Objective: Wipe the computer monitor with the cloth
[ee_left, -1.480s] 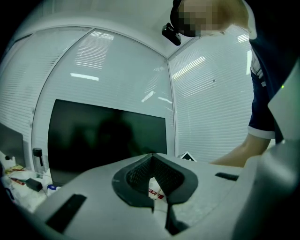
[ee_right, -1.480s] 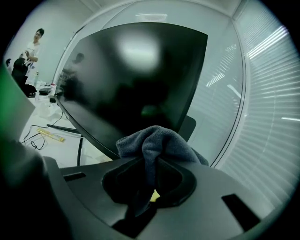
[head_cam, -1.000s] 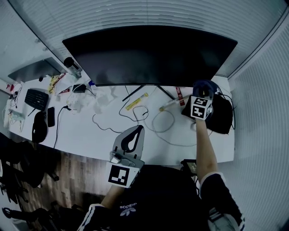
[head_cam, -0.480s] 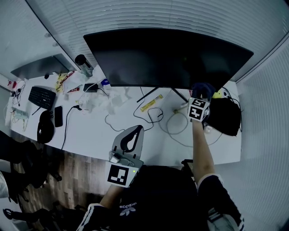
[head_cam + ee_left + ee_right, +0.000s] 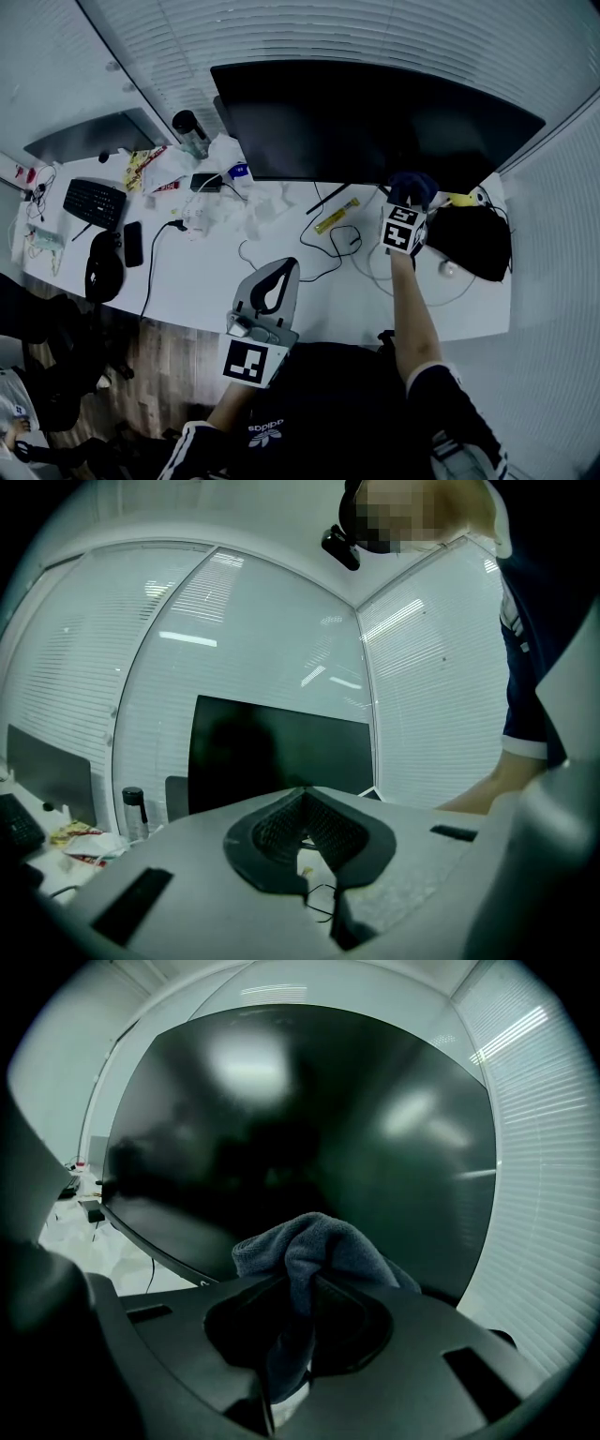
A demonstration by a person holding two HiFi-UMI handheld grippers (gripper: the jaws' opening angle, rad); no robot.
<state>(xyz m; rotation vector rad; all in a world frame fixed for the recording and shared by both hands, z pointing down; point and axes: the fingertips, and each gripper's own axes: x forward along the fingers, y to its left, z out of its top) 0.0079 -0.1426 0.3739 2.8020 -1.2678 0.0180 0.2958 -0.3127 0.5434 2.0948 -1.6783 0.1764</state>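
The wide dark monitor stands at the back of the white worktop, its lower right edge hidden behind the right gripper. A black bag lies at the worktop's right end, contents unseen. The left gripper, jaws together on nothing, hangs low before the near edge. The right gripper is clamped on a bunched dark cloth close to the screen; I can't tell if they touch.
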